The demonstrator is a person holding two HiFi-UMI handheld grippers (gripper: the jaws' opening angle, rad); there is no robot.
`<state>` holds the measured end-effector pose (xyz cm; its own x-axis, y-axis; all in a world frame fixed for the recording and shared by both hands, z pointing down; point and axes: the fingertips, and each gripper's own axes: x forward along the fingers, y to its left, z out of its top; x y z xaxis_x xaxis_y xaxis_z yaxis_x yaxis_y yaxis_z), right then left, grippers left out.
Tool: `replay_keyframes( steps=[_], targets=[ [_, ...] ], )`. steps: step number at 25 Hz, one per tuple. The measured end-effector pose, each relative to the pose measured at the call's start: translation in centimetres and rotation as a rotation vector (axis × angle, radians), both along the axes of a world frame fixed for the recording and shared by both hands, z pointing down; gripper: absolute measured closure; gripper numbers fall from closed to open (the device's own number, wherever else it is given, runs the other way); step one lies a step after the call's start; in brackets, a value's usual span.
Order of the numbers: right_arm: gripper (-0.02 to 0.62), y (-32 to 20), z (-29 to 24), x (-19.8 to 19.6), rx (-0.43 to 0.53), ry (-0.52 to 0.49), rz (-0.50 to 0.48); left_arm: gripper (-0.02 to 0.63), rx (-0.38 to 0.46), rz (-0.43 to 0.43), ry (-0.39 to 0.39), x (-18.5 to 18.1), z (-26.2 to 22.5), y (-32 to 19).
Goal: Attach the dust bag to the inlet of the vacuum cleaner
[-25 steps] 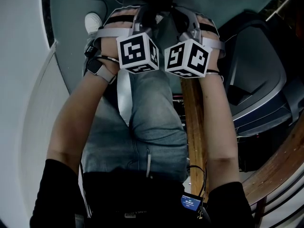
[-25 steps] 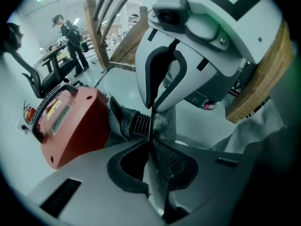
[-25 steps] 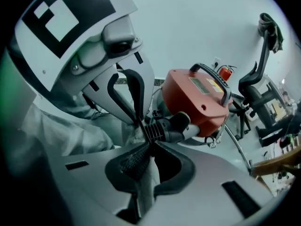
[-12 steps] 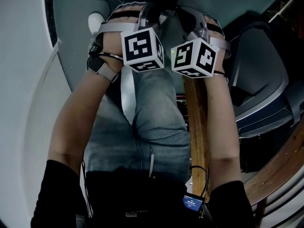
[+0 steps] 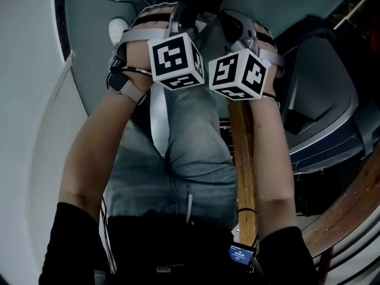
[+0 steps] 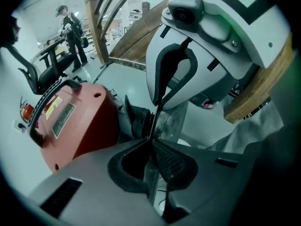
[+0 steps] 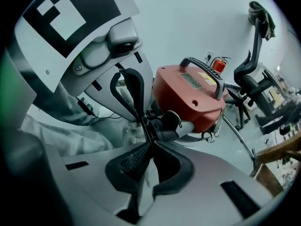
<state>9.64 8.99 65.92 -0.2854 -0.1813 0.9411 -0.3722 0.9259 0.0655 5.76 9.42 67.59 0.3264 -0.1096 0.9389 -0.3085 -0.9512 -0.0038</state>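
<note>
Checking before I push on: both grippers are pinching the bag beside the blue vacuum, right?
Not quite: the vacuum is red, not blue, as the right gripper view shows. The left gripper and right gripper do both pinch the bag beside it.

1. The vacuum cleaner (image 7: 188, 95) stands on the floor (image 7: 197, 22) just beyond both grippers, with its inlet (image 7: 165, 123) jutting toward them.
2. The left gripper (image 6: 153, 145) and right gripper (image 7: 148, 147) sit side by side and face each other, their tips meeting just before the inlet.
3. The dust bag (image 6: 168, 125) lies pinched between both pairs of jaws, right at the inlet.
4. A fire extinguisher (image 7: 217, 64) and an office chair (image 7: 256, 74) stand behind the vacuum cleaner.
5. A wooden beam (image 5: 243, 159) runs beneath the right forearm, beside the person's leg.
</note>
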Motion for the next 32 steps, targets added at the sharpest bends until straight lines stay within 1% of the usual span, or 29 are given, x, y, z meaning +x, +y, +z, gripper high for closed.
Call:
replay_keyframes(
  steps=[3, 5, 6, 10, 11, 13, 16, 18, 19, 23, 25, 28, 30, 32],
  targets=[
    [0.560, -0.7, -0.4, -1.6, 0.009, 0.021, -0.084, 0.574, -0.026, -0.066, 0.002, -1.3, 0.5, 0.1],
    [0.560, -0.9, -0.5, -1.8, 0.007, 0.017, -0.111, 0.574, -0.028, -0.073, 0.005, -1.5, 0.6, 0.0],
    [0.561, -0.8, -0.4, -1.5, 0.002, 0.007, -0.099, 0.574, -0.022, -0.062, 0.005, -1.2, 0.5, -0.2],
    [0.561, -0.6, -0.1, 0.8, -0.016, -0.030, 0.027, 0.573, 0.006, 0.011, -0.010, 0.6, -0.1, -0.9],
    [0.561, -0.7, -0.1, 0.9, -0.015, -0.024, 0.035, 0.574, 0.003, 0.010, -0.007, 0.8, -0.1, -0.9],
    [0.560, -1.1, -0.2, 0.4, -0.008, 0.003, -0.001, 0.574, -0.009, -0.020, -0.001, 0.4, 0.1, -0.7],
    [0.560, -1.7, -0.5, -1.6, -0.002, 0.025, -0.113, 0.572, -0.023, -0.082, -0.015, -1.2, 0.7, -0.4],
    [0.560, -1.7, -0.5, -1.9, -0.003, 0.027, -0.148, 0.572, -0.028, -0.090, -0.018, -1.4, 0.8, -0.4],
    [0.560, -1.7, -0.5, -1.7, -0.006, 0.021, -0.138, 0.572, -0.027, -0.082, -0.016, -1.2, 0.7, -0.5],
    [0.561, -1.4, -0.1, 0.6, -0.034, -0.017, -0.009, 0.572, -0.010, -0.021, -0.013, 0.5, 0.2, -1.3],
    [0.560, -1.7, -0.1, 0.7, -0.033, -0.005, 0.000, 0.572, -0.016, -0.028, -0.007, 0.6, 0.2, -1.3],
    [0.560, -2.4, -0.3, -1.1, -0.022, 0.021, -0.073, 0.572, -0.035, -0.078, -0.004, -0.8, 0.7, -1.2],
    [0.560, -2.4, -0.5, -2.0, -0.015, 0.029, -0.127, 0.572, -0.047, -0.093, -0.007, -1.4, 1.0, -1.0],
    [0.560, -2.3, -0.6, -1.8, -0.020, 0.012, -0.126, 0.572, -0.046, -0.080, -0.013, -1.3, 0.9, -1.1]
  ],
)
